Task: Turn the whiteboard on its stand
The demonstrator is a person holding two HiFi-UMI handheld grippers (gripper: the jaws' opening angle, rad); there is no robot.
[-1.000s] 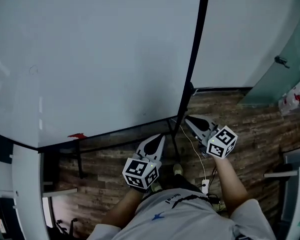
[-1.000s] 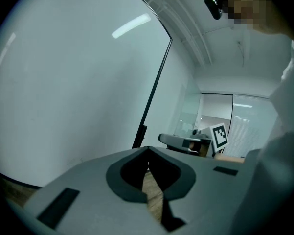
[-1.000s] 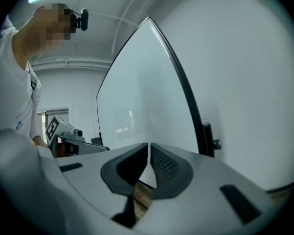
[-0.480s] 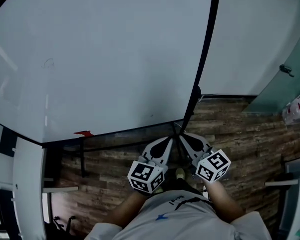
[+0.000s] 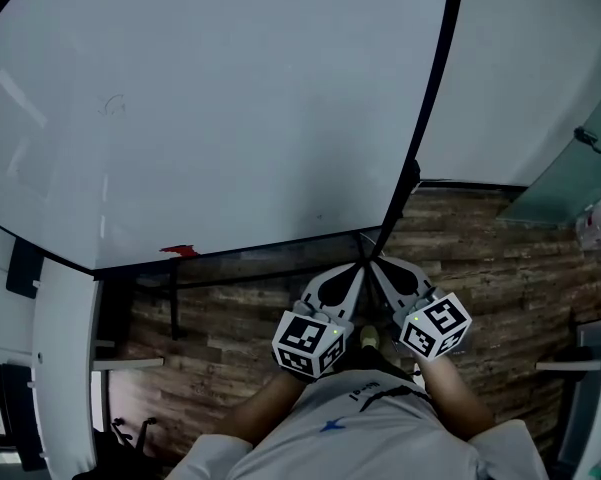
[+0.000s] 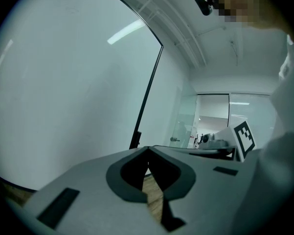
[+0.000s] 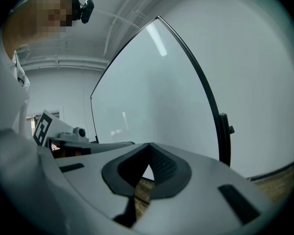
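The whiteboard (image 5: 230, 118) fills most of the head view, its black frame edge (image 5: 432, 98) running down to a lower corner near the floor. A black pivot knob (image 5: 410, 180) sits on that edge, also seen as the knob (image 7: 225, 126) in the right gripper view. My left gripper (image 5: 356, 270) and right gripper (image 5: 376, 264) point side by side at that lower corner, tips close together. In the left gripper view the left gripper (image 6: 147, 150) is shut with nothing between its tips; the whiteboard (image 6: 78, 97) rises ahead. The right gripper (image 7: 149, 146) is shut too, empty, facing the whiteboard (image 7: 156, 92).
A red object (image 5: 180, 251) lies on the tray rail under the board. Wooden floor (image 5: 480, 258) spreads below. A glass door (image 5: 570, 168) stands at the right, white furniture (image 5: 60, 368) at the left. The person's torso (image 5: 360, 438) is at the bottom edge.
My right gripper has swung left and now sits right beside the left gripper at the board's lower corner. The left gripper has edged slightly forward.
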